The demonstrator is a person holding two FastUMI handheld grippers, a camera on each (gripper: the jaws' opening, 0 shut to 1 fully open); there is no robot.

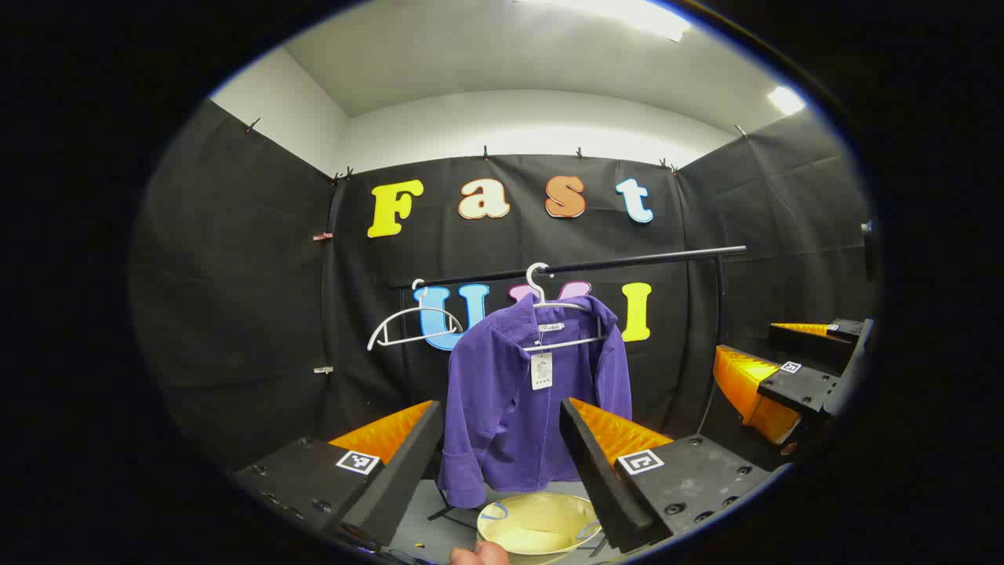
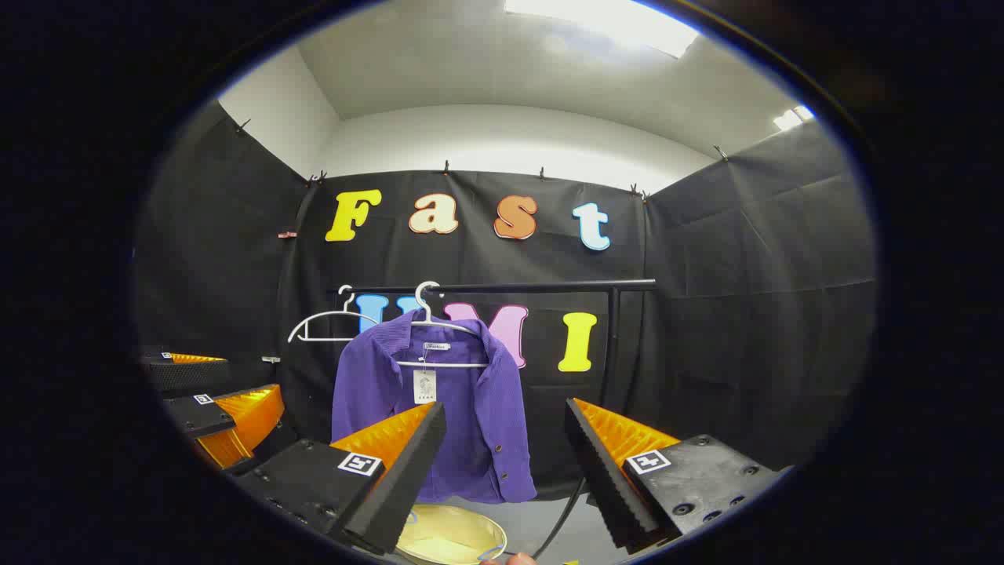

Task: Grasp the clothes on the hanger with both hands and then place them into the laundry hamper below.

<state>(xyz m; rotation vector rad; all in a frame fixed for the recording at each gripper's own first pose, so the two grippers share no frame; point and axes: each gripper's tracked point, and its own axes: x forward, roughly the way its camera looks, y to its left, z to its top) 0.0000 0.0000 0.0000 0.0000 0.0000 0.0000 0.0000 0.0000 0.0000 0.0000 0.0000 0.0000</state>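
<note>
A purple jacket (image 1: 533, 392) hung on a white hanger (image 1: 561, 326) from the black rail (image 1: 580, 267), a paper tag (image 1: 541, 370) dangling at its collar, and the pale hamper (image 1: 541, 527) sat on the floor right below its hem. An empty hanger (image 1: 412, 326) hung beside it on the same rail. Both claws stood short of the cloth: the left gripper (image 1: 502, 439) had its jaws spread wide and held nothing; the right gripper (image 2: 506, 439) was likewise agape and empty, lined up nearer the jacket's right edge. The risks looked plain from there — a grip on loose cloth alone could slip, and a straight downward pull might snag the collar on the hanger or drag the hanger off the rail.
</note>
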